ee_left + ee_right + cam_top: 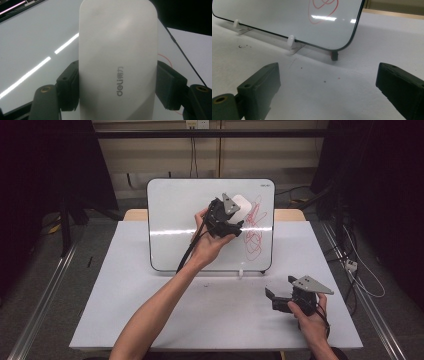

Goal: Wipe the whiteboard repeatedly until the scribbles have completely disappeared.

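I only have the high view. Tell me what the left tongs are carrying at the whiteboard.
Observer: A white eraser, clamped on both long sides between the left tongs.
Operator: Read me any marking on it.
Observer: Grey "deli" lettering runs along its face.
Operator: Now report the right tongs.
Observer: The right tongs stand wide open with nothing between them, aimed at the whiteboard and its white feet.

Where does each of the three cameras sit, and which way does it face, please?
High view: above the person's side, looking forward and down on the table; both forearms show.
Left gripper view: on the left gripper, along jaws shut on a white eraser.
Right gripper view: on the right gripper, low over the table, jaws open.
All three share the whiteboard with red scribbles.
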